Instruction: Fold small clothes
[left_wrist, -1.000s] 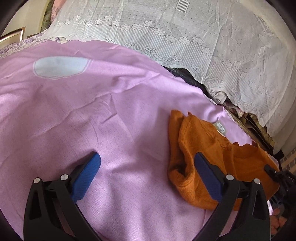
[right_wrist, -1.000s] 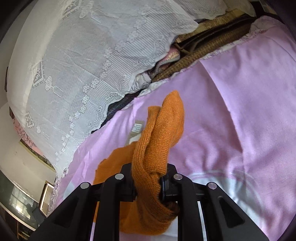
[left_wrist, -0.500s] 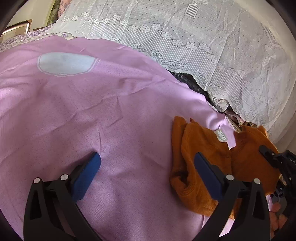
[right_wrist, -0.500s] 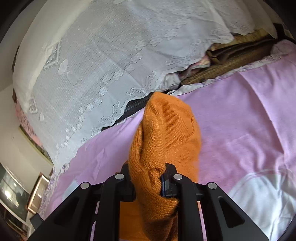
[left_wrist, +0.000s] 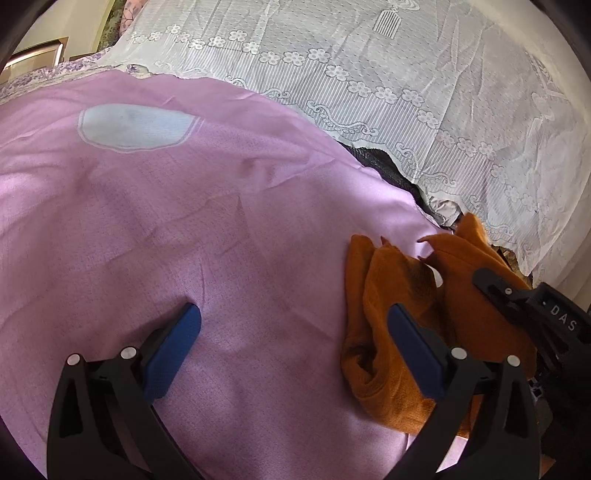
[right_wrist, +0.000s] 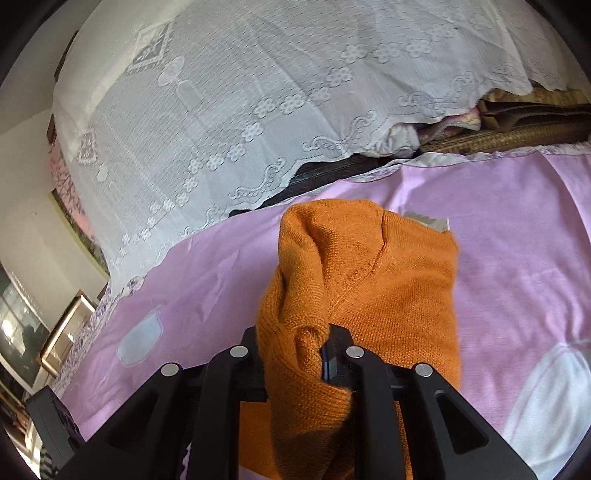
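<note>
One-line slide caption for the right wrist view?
Right gripper clamps a bunched orange knit sweater above the pink bedsheet.

An orange knitted sweater (right_wrist: 369, 288) is seen on a pink bedsheet (left_wrist: 184, 221) with pale blue patches (left_wrist: 136, 127); a white cloth (right_wrist: 258, 92) is patterned with lace flowers.

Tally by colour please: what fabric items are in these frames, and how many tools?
Orange knit garment: 1, clamped in the right tool
Pink bedsheet: 1
White lace cover: 1
Tools: 2, the left tool open over the sheet
Total: 5
</note>
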